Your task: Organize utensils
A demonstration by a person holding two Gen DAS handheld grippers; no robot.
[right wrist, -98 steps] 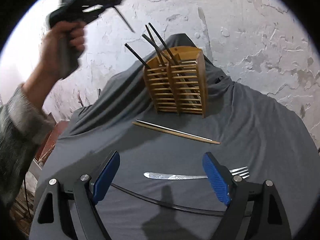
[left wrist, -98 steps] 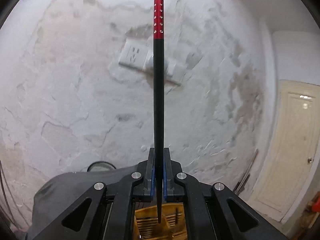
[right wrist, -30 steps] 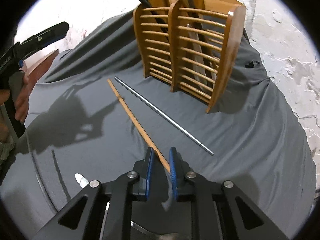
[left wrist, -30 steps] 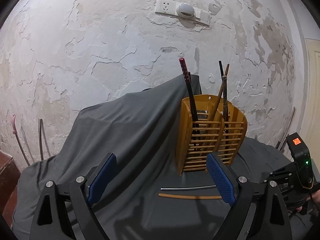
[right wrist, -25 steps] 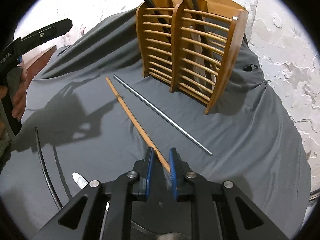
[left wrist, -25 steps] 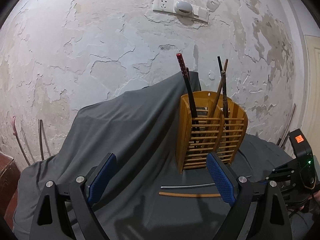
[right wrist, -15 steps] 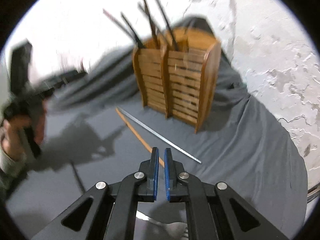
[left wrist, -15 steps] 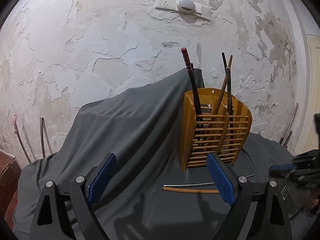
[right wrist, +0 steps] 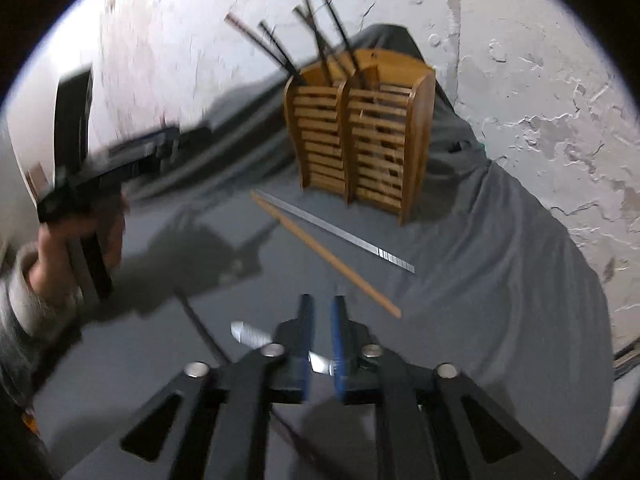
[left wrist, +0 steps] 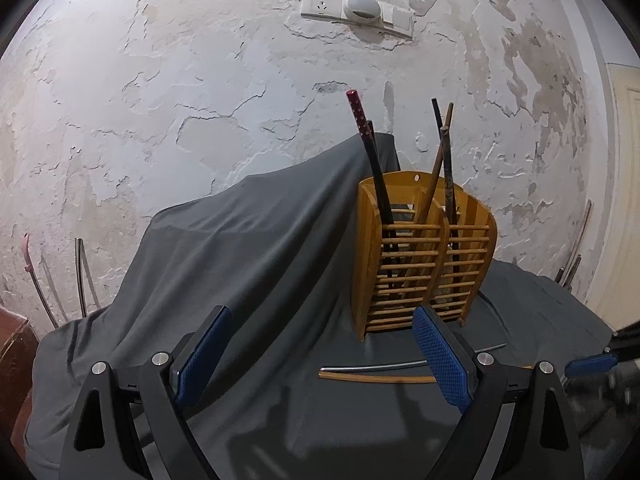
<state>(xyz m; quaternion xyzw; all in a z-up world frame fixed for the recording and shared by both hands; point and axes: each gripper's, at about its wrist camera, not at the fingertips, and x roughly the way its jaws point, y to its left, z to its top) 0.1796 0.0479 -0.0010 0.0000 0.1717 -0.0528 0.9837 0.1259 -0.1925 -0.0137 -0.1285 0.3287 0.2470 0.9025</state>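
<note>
A: Nearest the lens, how does the right gripper (right wrist: 321, 320) stand?

B: Its blue pads sit a narrow gap apart, having just been opening, with nothing pinched between them. Under them lies a silver utensil handle (right wrist: 250, 334) on the grey cloth (right wrist: 480, 280).

A: And the left gripper (left wrist: 320, 350)?

B: Spread wide and empty, held in a hand (right wrist: 76, 244) above the cloth.

A: Past the fingers?

B: A wooden chopstick (right wrist: 326, 256) and a metal chopstick (right wrist: 332, 230) lie side by side on the cloth, nearly touching at their far ends, just in front of the wooden holder (right wrist: 360, 136).

A: The holder itself?

B: Upright, two slatted compartments. A red-tipped black chopstick (left wrist: 368, 152) leans in the left one; dark and brown sticks (left wrist: 444, 168) stand toward the right one. Behind is a cracked plaster wall (left wrist: 200, 100) with a socket plate (left wrist: 356, 10).
</note>
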